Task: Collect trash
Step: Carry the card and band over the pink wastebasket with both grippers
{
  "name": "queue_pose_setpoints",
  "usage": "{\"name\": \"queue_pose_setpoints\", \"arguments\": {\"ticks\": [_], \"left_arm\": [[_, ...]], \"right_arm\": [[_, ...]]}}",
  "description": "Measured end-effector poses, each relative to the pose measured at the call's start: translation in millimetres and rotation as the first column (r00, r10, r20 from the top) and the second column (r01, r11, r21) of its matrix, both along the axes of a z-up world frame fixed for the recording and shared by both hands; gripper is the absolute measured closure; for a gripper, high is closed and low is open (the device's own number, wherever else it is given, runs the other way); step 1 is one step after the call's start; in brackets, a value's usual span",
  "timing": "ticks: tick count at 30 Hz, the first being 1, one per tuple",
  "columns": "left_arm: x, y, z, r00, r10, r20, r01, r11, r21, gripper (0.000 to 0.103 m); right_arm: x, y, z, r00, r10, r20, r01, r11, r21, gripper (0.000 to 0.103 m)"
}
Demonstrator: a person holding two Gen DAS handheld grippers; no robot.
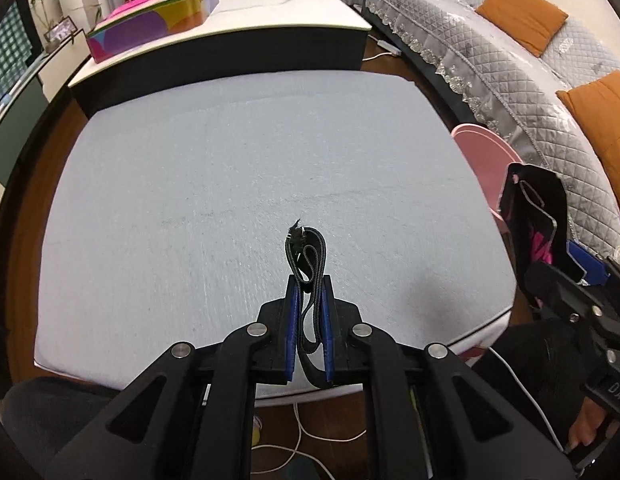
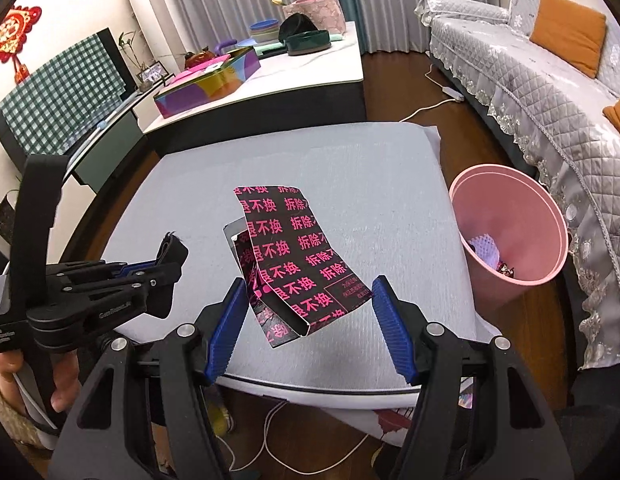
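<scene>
My left gripper [image 1: 310, 280] is shut on a black braided cord [image 1: 308, 248], whose loop sticks out past the fingertips above the grey padded table [image 1: 190, 200]. In the right wrist view the left gripper [image 2: 170, 256] hovers at the left with the cord's end [image 2: 172, 242] showing. My right gripper [image 2: 309, 280] is shut on a flattened black box with pink characters [image 2: 294, 256], held above the table [image 2: 390, 200]. That box [image 1: 540, 240] also appears at the right edge of the left wrist view. A pink bin [image 2: 558, 216] stands on the floor right of the table, with some trash inside.
Behind the grey table is a white low table [image 2: 330, 76] with a colourful box [image 2: 206, 84] and bowls. A quilted sofa [image 2: 550, 92] with orange cushions runs along the right. White cables [image 2: 270, 440] lie on the floor under the table's near edge.
</scene>
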State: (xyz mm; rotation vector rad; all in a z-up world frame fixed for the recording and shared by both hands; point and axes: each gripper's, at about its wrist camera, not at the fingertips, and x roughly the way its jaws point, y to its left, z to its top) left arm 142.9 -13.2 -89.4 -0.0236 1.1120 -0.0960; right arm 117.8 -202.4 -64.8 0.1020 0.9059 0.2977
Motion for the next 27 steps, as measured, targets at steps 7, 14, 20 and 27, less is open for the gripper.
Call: {"name": "queue_pose_setpoints", "arguments": {"ticks": [7, 14, 20, 27], "left_arm": [[-14, -9, 13, 0.999, -0.019, 0.026, 0.019, 1.0, 0.003, 0.093], [-13, -17, 14, 0.999, -0.032, 0.024, 0.031, 0.999, 0.021, 0.093], [1, -34, 11, 0.998, -0.055, 0.021, 0.054, 0.997, 0.054, 0.093], [29, -75, 11, 0.992, -0.123, 0.015, 0.121, 0.989, 0.087, 0.093]], "right_arm": [[-10, -3, 7, 1.0, 0.001, 0.021, -0.002, 1.0, 0.013, 0.04], [-6, -14, 4, 1.0, -0.015, 0.01, 0.014, 0.999, 0.036, 0.04], [5, -34, 2, 0.999, -0.051, 0.002, 0.051, 0.997, 0.061, 0.04], [22, -66, 6, 0.993, -0.122, 0.011, 0.12, 0.989, 0.083, 0.04]]}}
